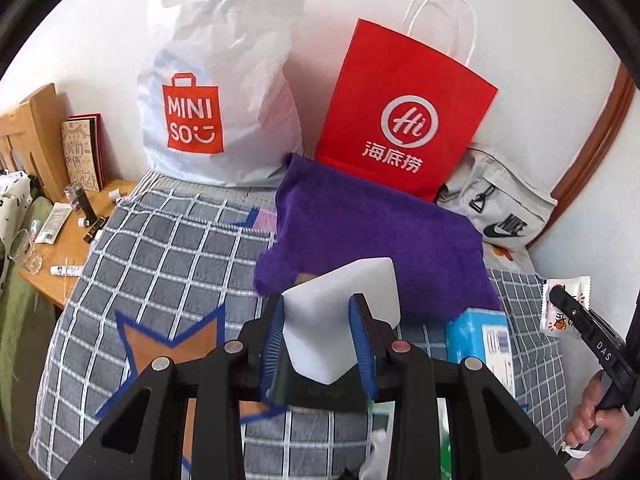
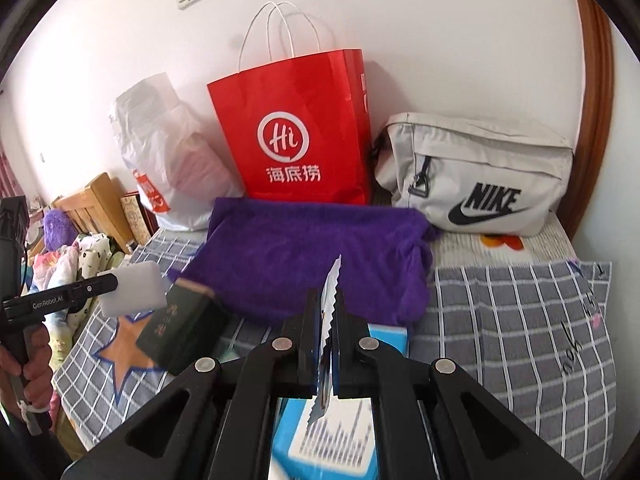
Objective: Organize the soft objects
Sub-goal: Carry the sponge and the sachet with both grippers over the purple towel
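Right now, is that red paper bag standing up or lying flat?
Standing upright: the red paper bag rests against the wall, handles pointing up, behind the purple towel.

White sponge (image 1: 340,312) between blue-padded black left tongs (image 1: 318,320); purple towel (image 1: 372,236) beyond, on grey quilt (image 1: 160,248) checked white; behind, red bag (image 1: 404,112).

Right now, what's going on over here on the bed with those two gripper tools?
A person is sorting soft things on a checked bedspread. The left gripper holds a white sponge block above the purple towel. The right gripper is shut on a thin sachet with a serrated edge. A red paper bag, a white plastic bag and a grey pouch stand against the wall.
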The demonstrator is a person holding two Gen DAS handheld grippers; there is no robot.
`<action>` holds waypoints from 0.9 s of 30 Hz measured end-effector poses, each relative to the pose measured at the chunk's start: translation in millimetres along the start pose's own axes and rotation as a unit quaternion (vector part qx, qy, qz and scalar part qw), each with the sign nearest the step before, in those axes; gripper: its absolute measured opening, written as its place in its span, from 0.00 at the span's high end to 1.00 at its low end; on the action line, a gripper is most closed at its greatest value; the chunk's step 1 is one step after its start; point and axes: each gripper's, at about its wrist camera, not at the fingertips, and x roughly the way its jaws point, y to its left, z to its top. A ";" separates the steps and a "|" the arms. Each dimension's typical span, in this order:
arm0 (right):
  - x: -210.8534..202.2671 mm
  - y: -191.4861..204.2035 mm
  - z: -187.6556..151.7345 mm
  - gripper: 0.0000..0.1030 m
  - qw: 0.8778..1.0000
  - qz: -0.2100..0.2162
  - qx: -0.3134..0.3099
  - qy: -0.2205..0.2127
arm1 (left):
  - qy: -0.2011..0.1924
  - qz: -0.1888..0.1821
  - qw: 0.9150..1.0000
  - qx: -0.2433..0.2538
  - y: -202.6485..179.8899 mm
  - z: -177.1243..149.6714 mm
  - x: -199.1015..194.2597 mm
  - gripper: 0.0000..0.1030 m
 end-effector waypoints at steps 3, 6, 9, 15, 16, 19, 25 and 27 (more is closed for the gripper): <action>18.7 -5.5 11.3 0.96 1.000 0.006 0.005 0.005 | 0.008 0.006 1.000 -0.003 0.1 12.0 16.2 0.69; 36.8 -9.2 21.0 0.96 1.000 0.009 0.007 0.010 | 0.015 0.005 1.000 -0.012 0.7 24.4 32.7 0.69; 54.5 -12.5 30.7 0.96 1.000 0.010 0.004 0.014 | 0.019 0.006 1.000 -0.018 0.3 36.2 47.6 0.69; 90.0 -18.7 48.1 0.96 0.999 0.015 -0.003 0.029 | 0.025 0.007 0.999 -0.021 -4.6 59.7 75.4 0.69; 97.4 -20.3 52.2 0.96 0.999 0.014 -0.005 0.032 | 0.026 0.007 0.999 -0.022 -5.3 62.6 79.2 0.69; 110.8 -23.6 60.1 0.96 0.999 0.011 -0.008 0.032 | 0.030 0.007 0.999 -0.019 -10.2 73.5 93.8 0.69; 142.5 -31.2 73.7 0.96 0.999 0.017 -0.003 0.042 | 0.043 -0.002 0.998 -0.038 -11.1 92.1 126.7 0.69; 152.3 -33.7 73.6 0.96 0.999 0.019 -0.004 0.050 | 0.051 -0.001 0.998 -0.041 -12.9 97.8 138.9 0.69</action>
